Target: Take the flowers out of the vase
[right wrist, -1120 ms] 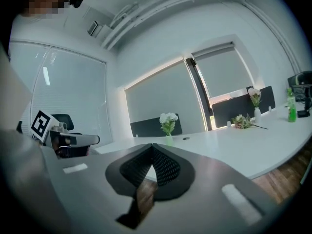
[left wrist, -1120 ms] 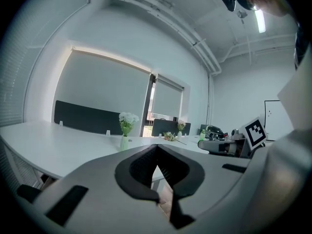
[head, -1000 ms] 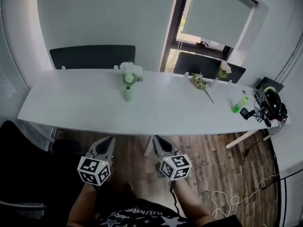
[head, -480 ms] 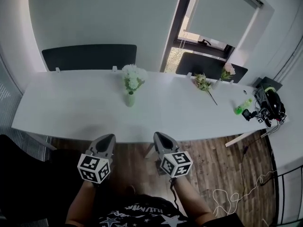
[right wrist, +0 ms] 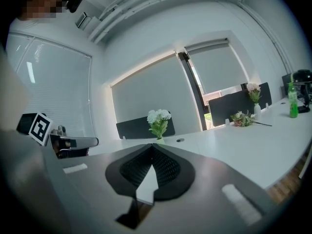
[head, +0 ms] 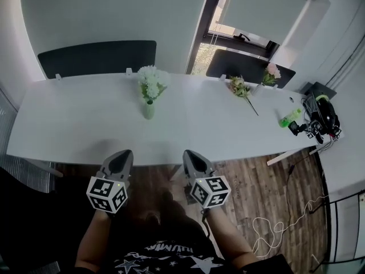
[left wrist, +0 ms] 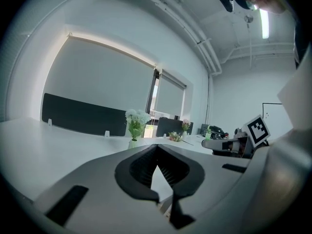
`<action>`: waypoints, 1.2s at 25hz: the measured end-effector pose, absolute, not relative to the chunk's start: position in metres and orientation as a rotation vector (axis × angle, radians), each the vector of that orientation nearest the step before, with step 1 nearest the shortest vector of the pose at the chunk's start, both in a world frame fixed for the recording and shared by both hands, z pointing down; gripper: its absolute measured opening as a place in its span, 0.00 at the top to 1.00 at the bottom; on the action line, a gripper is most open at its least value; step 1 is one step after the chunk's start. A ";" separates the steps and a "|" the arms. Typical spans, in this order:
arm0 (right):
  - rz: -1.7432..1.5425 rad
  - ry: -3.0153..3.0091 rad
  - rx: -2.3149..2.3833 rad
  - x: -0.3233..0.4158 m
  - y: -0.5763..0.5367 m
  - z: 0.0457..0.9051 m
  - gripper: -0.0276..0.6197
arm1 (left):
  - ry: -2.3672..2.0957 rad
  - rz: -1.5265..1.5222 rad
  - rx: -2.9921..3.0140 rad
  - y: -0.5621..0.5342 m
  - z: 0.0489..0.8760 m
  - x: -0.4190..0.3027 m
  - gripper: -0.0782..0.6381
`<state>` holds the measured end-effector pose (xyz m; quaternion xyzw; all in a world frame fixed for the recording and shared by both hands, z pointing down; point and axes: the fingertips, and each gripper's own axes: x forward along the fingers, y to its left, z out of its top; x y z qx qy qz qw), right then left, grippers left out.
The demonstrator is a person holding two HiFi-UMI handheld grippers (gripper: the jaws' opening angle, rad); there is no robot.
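Head view: a long white table (head: 74,124) runs from left to right, with two dark chair backs (head: 97,57) along its far side. The left gripper (head: 125,153) is held over the wooden floor just short of the near edge, jaws pressed together with nothing between them. To its right and farther off, near the table's far edge, a small pale vase (head: 149,111) stands upright with the white flowers (head: 151,80) in it, well apart from both grippers. The right gripper (head: 186,153) sits level with the left one, its jaws likewise closed and empty. Farther right, a loose bunch of flowers (head: 240,88) lies on the tabletop, a pink flower (head: 271,71) stands beyond it, and a green bottle (head: 289,117) lies near black gear (head: 322,116) at the table's right end.
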<state>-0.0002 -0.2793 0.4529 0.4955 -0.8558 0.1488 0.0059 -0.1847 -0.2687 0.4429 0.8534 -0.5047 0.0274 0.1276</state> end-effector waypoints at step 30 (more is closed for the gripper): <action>0.549 -2.836 1.114 -0.052 -0.456 0.489 0.95 | -1.602 0.186 2.416 -0.417 0.498 -0.181 0.88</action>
